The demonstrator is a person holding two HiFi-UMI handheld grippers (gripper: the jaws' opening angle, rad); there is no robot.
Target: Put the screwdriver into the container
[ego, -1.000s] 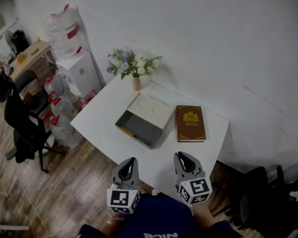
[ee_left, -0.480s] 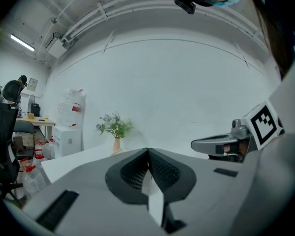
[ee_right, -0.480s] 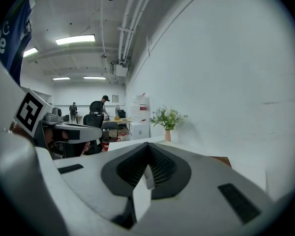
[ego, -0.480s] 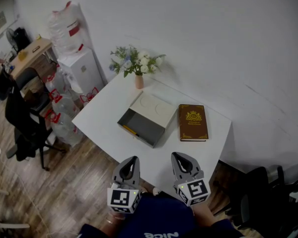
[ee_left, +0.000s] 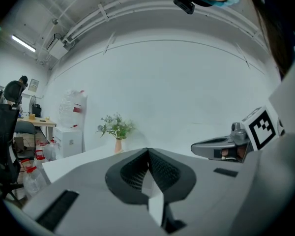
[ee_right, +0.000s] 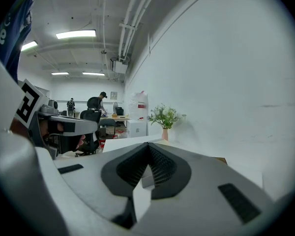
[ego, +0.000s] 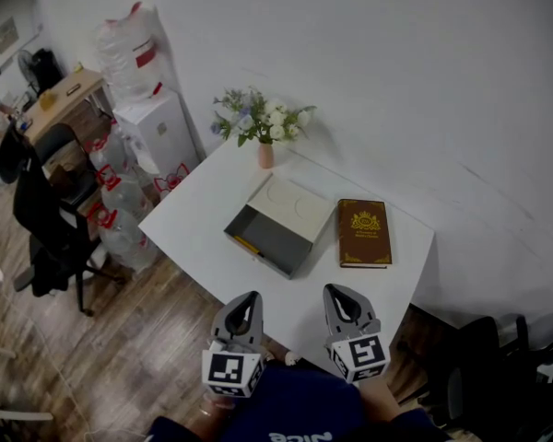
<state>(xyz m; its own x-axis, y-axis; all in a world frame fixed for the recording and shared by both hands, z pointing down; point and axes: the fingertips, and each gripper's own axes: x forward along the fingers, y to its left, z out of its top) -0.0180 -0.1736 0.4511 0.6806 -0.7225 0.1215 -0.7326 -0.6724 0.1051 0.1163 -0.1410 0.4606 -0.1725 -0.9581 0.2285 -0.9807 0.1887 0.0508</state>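
A grey open container (ego: 282,228) with its cream lid (ego: 293,204) leaning behind it stands mid-table on the white table (ego: 194,219). The yellow-handled screwdriver (ego: 246,244) lies inside, along the container's near left wall. My left gripper (ego: 249,296) (ee_left: 148,150) and right gripper (ego: 333,290) (ee_right: 148,144) hover side by side over the table's near edge, well short of the container. Both are shut with nothing between the jaws. Each gripper view shows the other gripper beside it.
A brown book (ego: 364,233) lies right of the container. A vase of flowers (ego: 264,153) stands at the table's far edge by the wall. Water bottles (ego: 120,233), a white cabinet (ego: 157,132) and a black office chair (ego: 46,233) stand left; another dark chair (ego: 498,376) at right.
The head view has drifted, so the table and its things sit slightly further right and lower. Both grippers keep their place at the table's near edge.
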